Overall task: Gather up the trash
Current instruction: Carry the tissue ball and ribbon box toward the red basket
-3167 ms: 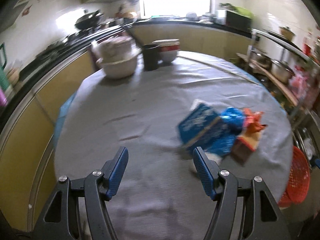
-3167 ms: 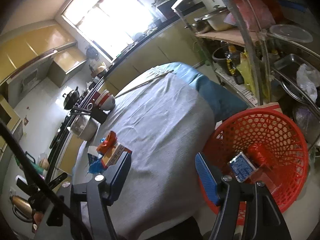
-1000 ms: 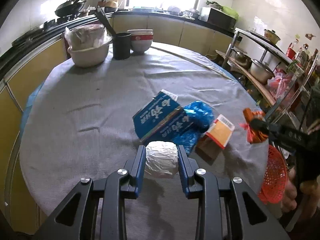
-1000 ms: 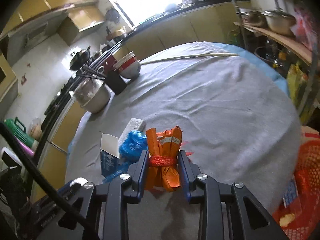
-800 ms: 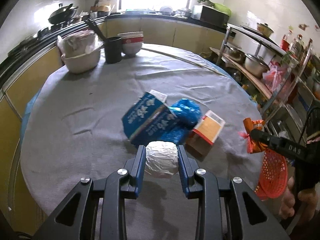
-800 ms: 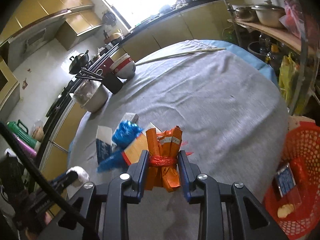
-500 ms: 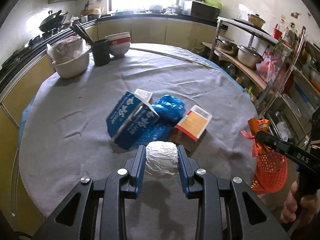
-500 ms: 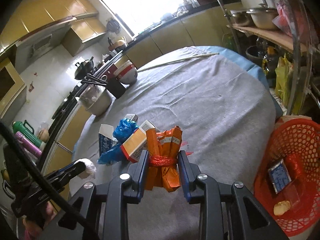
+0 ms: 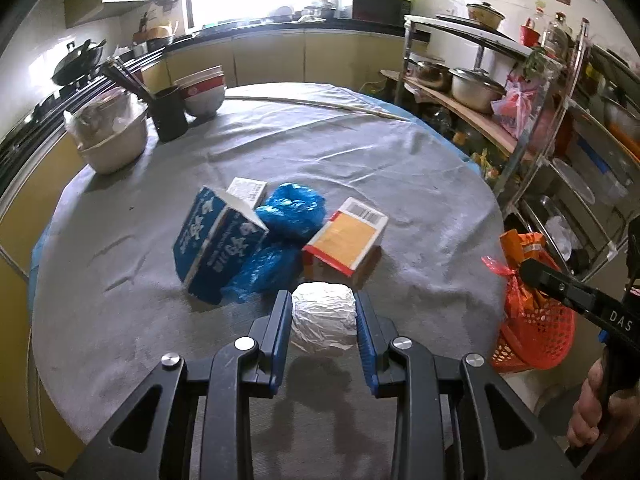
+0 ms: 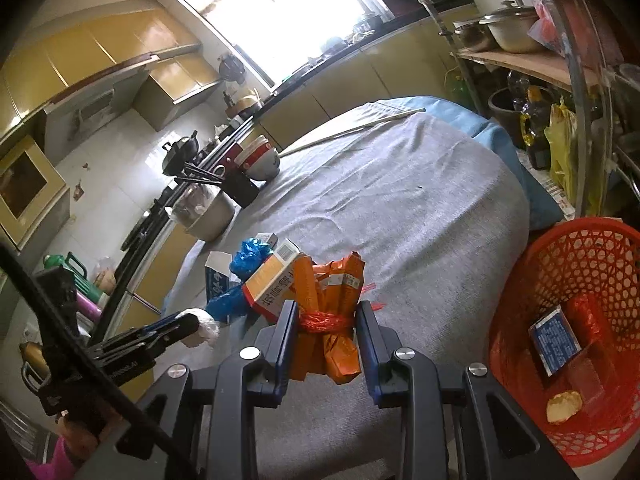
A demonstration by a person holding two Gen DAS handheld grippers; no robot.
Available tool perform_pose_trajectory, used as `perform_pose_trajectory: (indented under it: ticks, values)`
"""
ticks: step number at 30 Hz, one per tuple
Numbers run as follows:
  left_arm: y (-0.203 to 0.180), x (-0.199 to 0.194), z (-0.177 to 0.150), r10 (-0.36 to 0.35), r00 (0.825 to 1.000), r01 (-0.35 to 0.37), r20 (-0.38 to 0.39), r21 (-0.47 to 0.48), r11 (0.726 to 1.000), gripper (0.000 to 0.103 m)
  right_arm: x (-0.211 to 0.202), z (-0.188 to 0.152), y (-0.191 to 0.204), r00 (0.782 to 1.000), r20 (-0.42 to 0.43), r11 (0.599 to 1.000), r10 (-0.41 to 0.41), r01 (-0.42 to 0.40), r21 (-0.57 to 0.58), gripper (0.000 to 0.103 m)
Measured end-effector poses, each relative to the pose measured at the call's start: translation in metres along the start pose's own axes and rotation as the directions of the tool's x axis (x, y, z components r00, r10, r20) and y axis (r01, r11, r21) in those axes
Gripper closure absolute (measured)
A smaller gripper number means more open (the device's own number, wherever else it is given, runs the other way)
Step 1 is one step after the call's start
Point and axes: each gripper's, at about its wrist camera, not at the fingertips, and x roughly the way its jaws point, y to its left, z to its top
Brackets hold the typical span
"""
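Observation:
My left gripper [image 9: 323, 305] is shut on a crumpled foil ball [image 9: 324, 319] and holds it above the grey-clothed round table [image 9: 360, 152]. My right gripper [image 10: 327, 312] is shut on a bundle of orange wrappers [image 10: 329, 280] tied with red string, near the table's right edge. On the cloth lie a blue carton [image 9: 218, 240], crumpled blue plastic bags [image 9: 290, 210] and an orange-and-white box [image 9: 346, 238]. A red mesh basket [image 10: 576, 248] stands on the floor beside the table, with a blue packet [image 10: 554, 334], a red wrapper and a scrap of food in it.
At the table's far side stand a covered pot [image 9: 110, 132], a black chopstick holder [image 9: 170, 112], stacked bowls [image 9: 202, 92] and a long thin stick [image 9: 320, 103]. A metal rack [image 9: 520, 92] with pots stands to the right. Counters and a stove run along the walls.
Both grippers have drifted toward the table's right side with their loads. The red basket has come further into the right wrist view. The trash pile now sits more to the left.

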Motion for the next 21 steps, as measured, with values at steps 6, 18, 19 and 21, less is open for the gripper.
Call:
perform_pose_trajectory:
  ticks: [6, 18, 19, 21]
  values:
    - [-0.012, -0.002, 0.001, -0.018, 1.000, 0.018, 0.010, 0.039, 0.999, 0.070, -0.011, -0.001, -0.006, 1.000, 0.019, 1.000, -0.001, 0.000, 0.005, 0.072]
    - [-0.033, -0.001, -0.003, -0.030, 0.999, 0.029, 0.012, 0.102, 0.994, 0.070, -0.029, -0.004, -0.023, 0.999, 0.047, 0.999, -0.024, 0.022, 0.034, 0.071]
    - [-0.034, -0.001, -0.004, -0.033, 0.999, 0.031, 0.010, 0.101, 0.994, 0.070, -0.031, -0.004, -0.024, 0.999, 0.049, 0.999, -0.024, 0.022, 0.036, 0.071]
    - [-0.036, -0.002, -0.003, -0.031, 0.999, 0.030, 0.013, 0.106, 0.994, 0.070, -0.034, -0.004, -0.026, 0.998, 0.058, 0.999, -0.027, 0.025, 0.036, 0.072]
